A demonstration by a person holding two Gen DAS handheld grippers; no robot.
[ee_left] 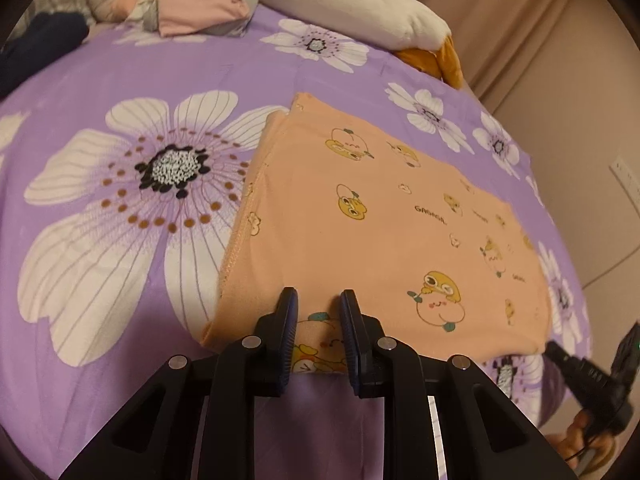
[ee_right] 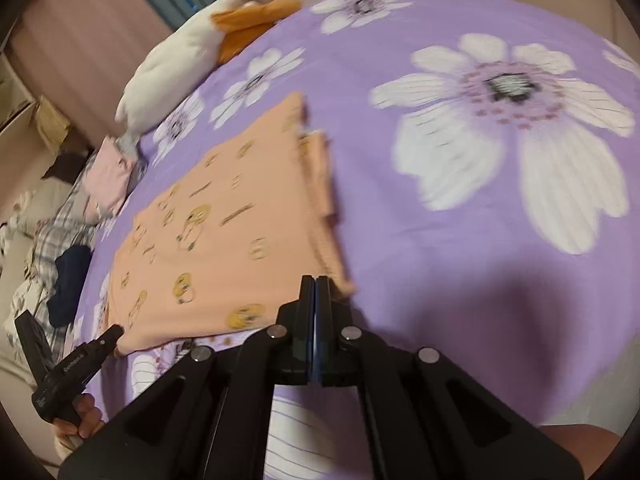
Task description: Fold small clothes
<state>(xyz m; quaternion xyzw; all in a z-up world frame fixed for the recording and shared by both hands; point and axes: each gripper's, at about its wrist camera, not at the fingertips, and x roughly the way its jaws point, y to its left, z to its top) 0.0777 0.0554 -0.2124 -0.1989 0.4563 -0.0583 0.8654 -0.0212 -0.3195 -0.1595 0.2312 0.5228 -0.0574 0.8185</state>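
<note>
Now your left gripper [ee_left: 318, 300], narrowly parted, straddles the peach garment's [ee_left: 380, 216] lower-centre hem; your right gripper [ee_right: 316, 280], fully closed and empty, must reopen before pinching its corner.

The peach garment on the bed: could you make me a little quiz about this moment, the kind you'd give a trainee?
1. True or false: the right tongs are shut.
2. Pick one: the peach garment lies on A) a wooden table, B) a purple flowered bedsheet, C) a laundry basket.
3. Short answer: which tongs stand with a gap between their pads at the garment's near edge?

Key: 1 true; 2 B; 3 the left tongs.
</note>
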